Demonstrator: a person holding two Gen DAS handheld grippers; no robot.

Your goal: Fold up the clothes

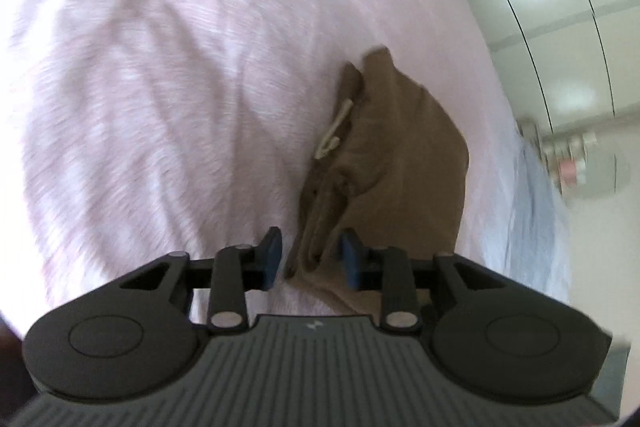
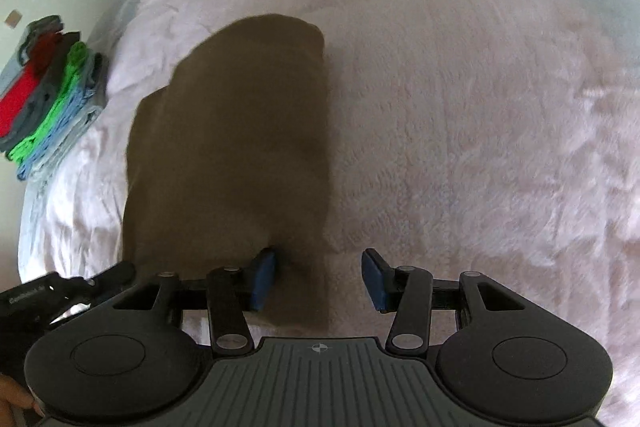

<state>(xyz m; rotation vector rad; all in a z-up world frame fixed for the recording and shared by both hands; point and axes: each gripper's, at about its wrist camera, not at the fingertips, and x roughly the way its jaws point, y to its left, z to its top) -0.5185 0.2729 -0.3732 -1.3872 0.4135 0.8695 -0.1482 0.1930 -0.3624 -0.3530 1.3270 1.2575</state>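
Note:
A brown garment (image 1: 396, 155) lies folded on a pale pink fleece blanket (image 1: 180, 67), with a white drawstring (image 1: 334, 131) showing at its edge. My left gripper (image 1: 310, 259) is open, its blue pads on either side of the garment's bunched near edge. In the right wrist view the same brown garment (image 2: 232, 139) lies as a neat folded block on the blanket (image 2: 480, 107). My right gripper (image 2: 320, 275) is open, its jaws wide apart over the garment's near right corner, the left pad (image 2: 262, 279) resting on the cloth.
A stack of folded clothes (image 2: 48, 91) in red, green, blue and grey sits at the blanket's left edge. The left gripper's body (image 2: 52, 295) shows at lower left. White wardrobe doors (image 1: 560, 7) and a shelf of small items (image 1: 572, 163) stand beyond the bed.

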